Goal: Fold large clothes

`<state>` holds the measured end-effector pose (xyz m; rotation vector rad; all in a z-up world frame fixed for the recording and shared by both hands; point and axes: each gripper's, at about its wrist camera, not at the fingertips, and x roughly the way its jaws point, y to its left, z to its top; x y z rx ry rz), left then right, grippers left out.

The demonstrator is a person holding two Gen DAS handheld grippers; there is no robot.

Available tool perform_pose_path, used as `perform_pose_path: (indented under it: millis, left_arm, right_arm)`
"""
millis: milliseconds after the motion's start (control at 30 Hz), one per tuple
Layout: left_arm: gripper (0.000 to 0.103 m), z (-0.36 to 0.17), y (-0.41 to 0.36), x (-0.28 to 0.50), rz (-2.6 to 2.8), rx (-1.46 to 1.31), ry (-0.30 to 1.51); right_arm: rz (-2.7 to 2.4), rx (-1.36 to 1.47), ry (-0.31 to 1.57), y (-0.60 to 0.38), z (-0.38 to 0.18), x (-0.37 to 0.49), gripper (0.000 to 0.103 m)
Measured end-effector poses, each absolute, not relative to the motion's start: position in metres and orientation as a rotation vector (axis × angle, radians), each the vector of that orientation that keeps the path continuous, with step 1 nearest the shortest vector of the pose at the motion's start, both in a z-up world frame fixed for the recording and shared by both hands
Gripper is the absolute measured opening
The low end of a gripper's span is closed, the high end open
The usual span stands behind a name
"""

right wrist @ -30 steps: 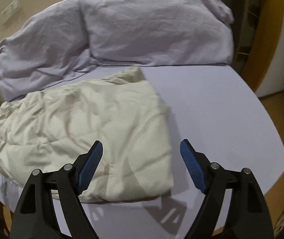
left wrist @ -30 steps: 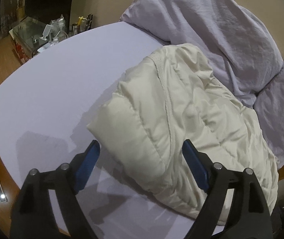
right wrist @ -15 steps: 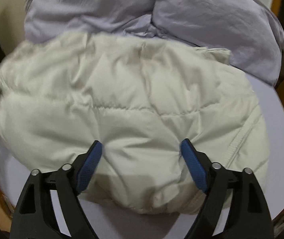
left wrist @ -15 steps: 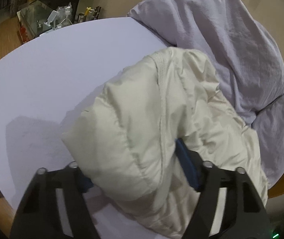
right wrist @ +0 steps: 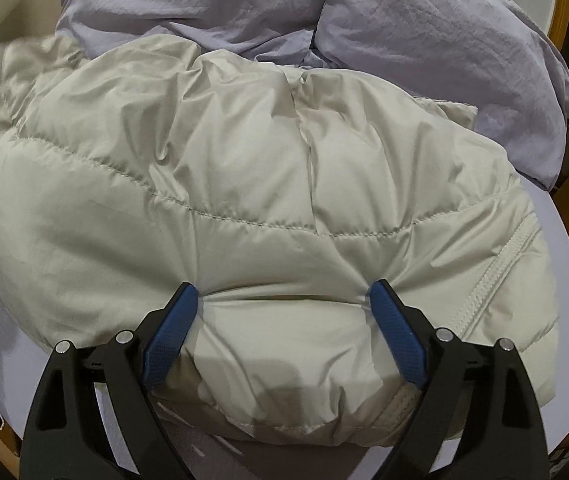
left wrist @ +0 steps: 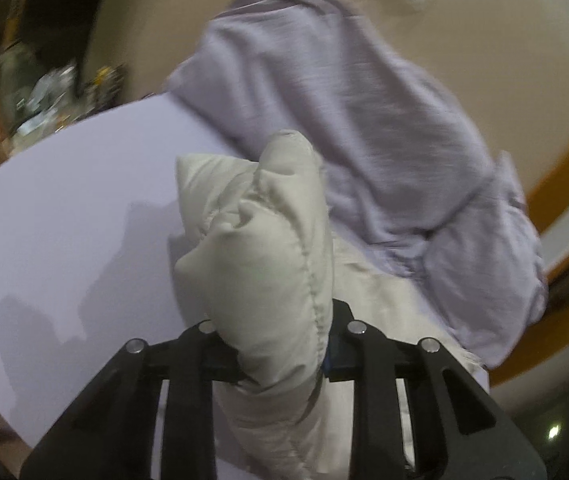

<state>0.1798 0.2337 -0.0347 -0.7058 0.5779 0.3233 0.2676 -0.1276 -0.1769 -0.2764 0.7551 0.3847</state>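
The left gripper (left wrist: 280, 344) has just been closing and now pinches the jacket (right wrist: 244, 200) on the bed (left wrist: 64, 208); the right gripper (right wrist: 284, 320) straddles a bulge, unclenched. Best to clamp before lifting, keeping both corners level.

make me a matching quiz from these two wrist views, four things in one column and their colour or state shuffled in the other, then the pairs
Things:
1. left tongs
2. right tongs
3. puffer jacket
4. pillows

States:
A. lilac, heaped at the head of the bed
B. wide apart, pads pushed into a cream bulge
C. cream, quilted, lying on the bed sheet
D. pinched on a bunched, raised fold

The left tongs' jaws have just been closing, with jacket fabric between them; the right tongs' jaws have been opening a little around the jacket's near edge.

Pairs: 1-D, 2-B, 3-C, 4-A
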Motion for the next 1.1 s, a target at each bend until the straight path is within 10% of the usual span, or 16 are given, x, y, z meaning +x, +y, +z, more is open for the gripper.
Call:
perform_pose_path:
  millis: [467, 1100]
  left_arm:
    - [0.026, 0.046, 0.056, 0.227, -0.125, -0.418, 0.529]
    - [0.026, -0.029, -0.144, 0.309, -0.427, -0.134, 0.847]
  right_arm:
    - [0.457, -0.141, 0.756, -0.179, -0.164, 0.259, 0.09]
    - [0.061, 0.103, 0.714, -0.352, -0.149, 0.226, 0.09]
